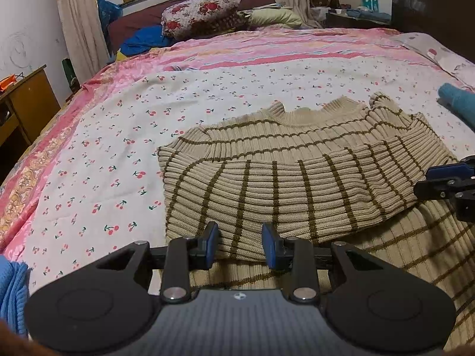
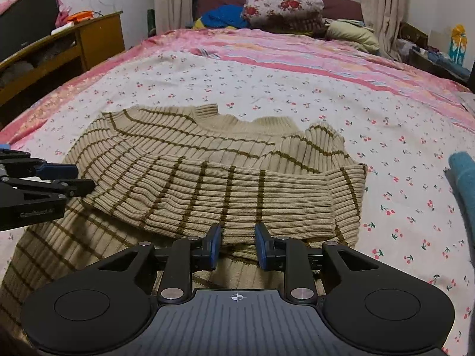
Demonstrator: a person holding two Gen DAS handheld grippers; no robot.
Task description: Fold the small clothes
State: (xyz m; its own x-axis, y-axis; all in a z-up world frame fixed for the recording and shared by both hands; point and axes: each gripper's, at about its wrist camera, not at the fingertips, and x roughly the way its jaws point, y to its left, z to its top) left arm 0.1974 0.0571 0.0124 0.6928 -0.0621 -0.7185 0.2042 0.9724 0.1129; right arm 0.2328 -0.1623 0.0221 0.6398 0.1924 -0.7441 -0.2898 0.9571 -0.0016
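Observation:
A beige ribbed sweater [image 1: 297, 184] [image 2: 222, 190] with thin brown stripes lies flat on the cherry-print bed sheet [image 1: 112, 154], neck towards the window. A sleeve is folded across its chest. My left gripper [image 1: 240, 237] sits at the near edge of that folded part, its blue pads apart with flat knit lying between them, not pinched. My right gripper [image 2: 237, 237] stands the same way at the fold's near edge, jaws apart over loose fabric. Each gripper shows from the side in the other's view: the right gripper [image 1: 427, 181] and the left gripper [image 2: 84, 179].
A teal garment [image 1: 457, 103] [image 2: 466, 178] lies on the bed to the right, a blue cloth [image 1: 12, 296] at the near left. Floral pillows [image 2: 282, 3] and bedding pile up at the headboard. A wooden cabinet [image 2: 98, 35] stands left of the bed.

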